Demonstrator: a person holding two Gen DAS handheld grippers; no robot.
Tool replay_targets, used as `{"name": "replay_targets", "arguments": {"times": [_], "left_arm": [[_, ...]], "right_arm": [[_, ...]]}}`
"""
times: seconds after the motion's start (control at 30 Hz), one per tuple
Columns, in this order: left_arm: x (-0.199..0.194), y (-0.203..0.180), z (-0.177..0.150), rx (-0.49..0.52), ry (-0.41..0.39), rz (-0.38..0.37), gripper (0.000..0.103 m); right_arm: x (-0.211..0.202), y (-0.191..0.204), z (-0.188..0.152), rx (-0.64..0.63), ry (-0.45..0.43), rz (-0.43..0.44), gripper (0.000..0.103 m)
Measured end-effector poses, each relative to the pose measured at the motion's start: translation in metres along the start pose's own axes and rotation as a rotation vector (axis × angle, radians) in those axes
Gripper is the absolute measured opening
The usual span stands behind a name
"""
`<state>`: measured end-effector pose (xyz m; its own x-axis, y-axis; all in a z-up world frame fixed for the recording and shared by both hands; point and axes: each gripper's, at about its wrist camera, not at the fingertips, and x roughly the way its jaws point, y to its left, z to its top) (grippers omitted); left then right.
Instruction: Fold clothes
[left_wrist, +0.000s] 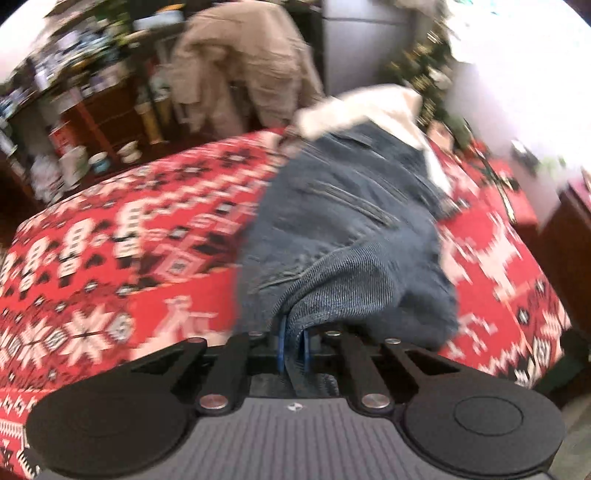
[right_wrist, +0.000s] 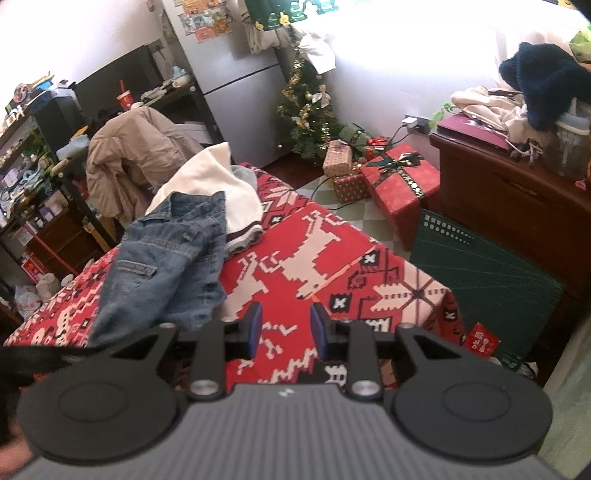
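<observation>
A blue denim jacket (left_wrist: 343, 218) lies crumpled on a table under a red patterned cloth (left_wrist: 110, 236). My left gripper (left_wrist: 293, 345) is shut on the jacket's near edge, with denim pinched between the blue pads. A white knit garment (left_wrist: 369, 107) lies at the jacket's far end. In the right wrist view the denim jacket (right_wrist: 166, 254) and the white garment (right_wrist: 218, 181) lie at the left of the red cloth (right_wrist: 332, 258). My right gripper (right_wrist: 286, 330) is open and empty, above the cloth to the right of the jacket.
A chair draped with a beige coat (right_wrist: 133, 158) stands behind the table. Shelves of small items (right_wrist: 29, 173) are at the left. A small Christmas tree (right_wrist: 306, 107), wrapped gifts (right_wrist: 399, 177), a wooden cabinet (right_wrist: 517, 206) and a green mat (right_wrist: 480, 277) are to the right.
</observation>
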<state>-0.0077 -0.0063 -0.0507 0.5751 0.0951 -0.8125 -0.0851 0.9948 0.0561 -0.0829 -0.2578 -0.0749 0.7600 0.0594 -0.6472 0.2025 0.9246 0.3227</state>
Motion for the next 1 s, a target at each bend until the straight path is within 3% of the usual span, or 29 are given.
{"name": "replay_targets", "arguments": {"times": [0.2,0.37,0.63,0.7,0.83,0.87,0.93,0.97,1.0], "left_arm": [[-0.012,0.074,0.003,-0.129,-0.036,0.096,0.009],[0.009,0.128,0.0,-0.248,0.026,0.098,0.009],[0.036,0.168,-0.006,-0.352,0.087,0.056,0.009],[0.042,0.178,-0.007,-0.376,0.101,0.043,0.009],[0.054,0.188,-0.01,-0.393,0.122,0.022,0.009],[0.055,0.19,-0.01,-0.394,0.125,0.022,0.009],[0.056,0.194,-0.011,-0.401,0.129,0.02,0.009],[0.055,0.197,-0.012,-0.413,0.13,0.011,0.009],[0.053,0.201,-0.012,-0.431,0.13,-0.005,0.009]], "right_arm": [[0.002,0.025,-0.003,-0.019,0.013,0.046,0.031],[0.015,0.048,-0.008,-0.05,0.055,0.088,0.031],[0.067,0.07,-0.019,-0.071,0.164,0.105,0.047],[0.083,0.073,-0.02,-0.082,0.175,0.094,0.058],[0.111,0.078,-0.021,-0.111,0.184,0.07,0.058],[0.115,0.08,-0.02,-0.119,0.19,0.076,0.056],[0.124,0.084,-0.02,-0.136,0.203,0.088,0.029],[0.127,0.087,-0.019,-0.146,0.212,0.092,0.019],[0.126,0.093,-0.018,-0.156,0.202,0.081,0.015]]}}
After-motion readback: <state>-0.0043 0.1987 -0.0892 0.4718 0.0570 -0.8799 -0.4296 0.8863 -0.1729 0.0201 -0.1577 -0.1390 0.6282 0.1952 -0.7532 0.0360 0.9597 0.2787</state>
